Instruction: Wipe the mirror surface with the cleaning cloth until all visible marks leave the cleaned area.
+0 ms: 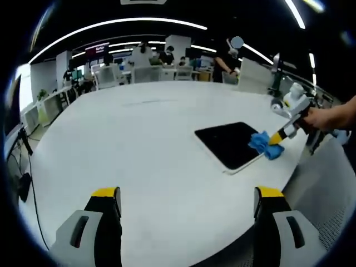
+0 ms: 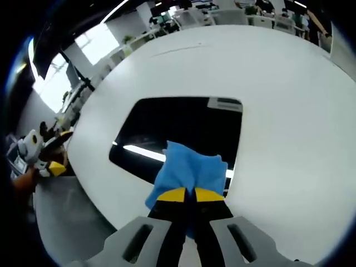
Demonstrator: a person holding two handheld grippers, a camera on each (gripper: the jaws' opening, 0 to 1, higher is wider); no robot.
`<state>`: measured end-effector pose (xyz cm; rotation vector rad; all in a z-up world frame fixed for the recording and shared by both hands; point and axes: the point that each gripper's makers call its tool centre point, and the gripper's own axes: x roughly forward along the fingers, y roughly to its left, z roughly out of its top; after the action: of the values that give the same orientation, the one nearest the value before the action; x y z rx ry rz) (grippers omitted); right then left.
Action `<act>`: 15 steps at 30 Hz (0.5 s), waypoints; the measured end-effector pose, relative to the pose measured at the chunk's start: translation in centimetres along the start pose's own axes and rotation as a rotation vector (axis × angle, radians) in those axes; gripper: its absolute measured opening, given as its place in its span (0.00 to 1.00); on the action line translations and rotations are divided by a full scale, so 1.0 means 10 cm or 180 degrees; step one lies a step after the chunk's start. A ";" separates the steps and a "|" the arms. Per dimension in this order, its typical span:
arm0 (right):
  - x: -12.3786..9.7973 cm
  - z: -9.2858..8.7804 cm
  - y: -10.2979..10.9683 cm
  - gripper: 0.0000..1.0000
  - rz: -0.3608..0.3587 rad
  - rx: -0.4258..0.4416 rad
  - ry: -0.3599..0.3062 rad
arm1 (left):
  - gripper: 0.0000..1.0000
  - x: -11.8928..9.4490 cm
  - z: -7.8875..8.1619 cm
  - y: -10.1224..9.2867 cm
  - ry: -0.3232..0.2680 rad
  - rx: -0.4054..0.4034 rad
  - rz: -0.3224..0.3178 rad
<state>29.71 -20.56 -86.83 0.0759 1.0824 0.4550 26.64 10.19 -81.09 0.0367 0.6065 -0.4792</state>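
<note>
Mirror, cloth, two grippers on white bench.

Mirror [image 2: 183, 133]: dark, rectangular, lying flat on the bench [image 1: 139, 139] near its edge; reflects a ceiling light strip. Cloth [image 2: 192, 172]: blue, bunched, resting on the mirror's near edge in the right gripper view, at the mirror's corner in the left gripper view [image 1: 266, 144]. Right gripper [image 2: 185, 196]: yellow-tipped jaws pressed together, pinching the cloth against the mirror; seen from the left gripper view [image 1: 276, 138] held by a hand [image 1: 328, 118]. Left gripper [image 1: 186, 194]: jaws spread wide, holding nothing, above bare bench, well apart from the mirror. Background: office desks, chairs, people standing.
</note>
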 end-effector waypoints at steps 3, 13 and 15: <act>-0.02 -0.01 -0.05 0.00 -0.0016 0.0006 -0.0003 | 0.99 0.01 -0.01 0.00 0.0006 0.0002 0.0003; -0.06 -0.03 -0.15 0.00 -0.0042 0.0045 0.0008 | 0.99 0.01 -0.02 0.00 0.0031 0.0003 -0.0006; -0.06 -0.03 -0.15 0.00 -0.0042 0.0041 0.0012 | 0.99 0.01 -0.03 -0.01 0.0039 0.0008 -0.0009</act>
<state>29.75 -22.17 -86.91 0.0792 1.0889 0.4364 26.53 10.14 -81.37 0.0411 0.6182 -0.4829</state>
